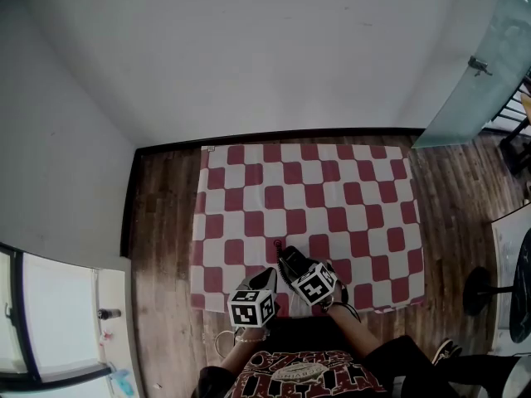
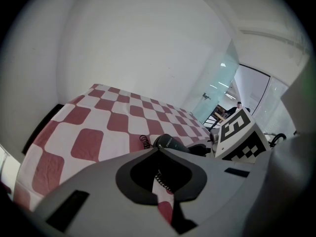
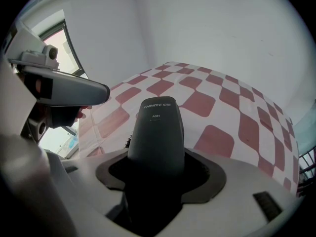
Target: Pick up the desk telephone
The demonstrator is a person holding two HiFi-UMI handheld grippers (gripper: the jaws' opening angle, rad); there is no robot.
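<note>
A black telephone handset (image 3: 155,127) stands between the jaws of my right gripper (image 3: 155,169), which is shut on it. In the head view that gripper (image 1: 292,264) holds the handset (image 1: 289,258) over the near edge of the red and white checked cloth (image 1: 307,197). A black coiled cord (image 2: 144,141) trails from the handset (image 2: 170,143) onto the cloth. My left gripper (image 1: 267,279) is just left of the right one, its jaws (image 2: 160,181) closed to a thin slit through which a stretch of cord shows. No telephone base is in view.
The cloth covers a low surface on a wooden floor (image 1: 166,222). White walls close the far side and the left. A glass door (image 1: 485,65) stands at the far right, a window (image 1: 58,322) at near left, and a chair base (image 1: 481,293) at right.
</note>
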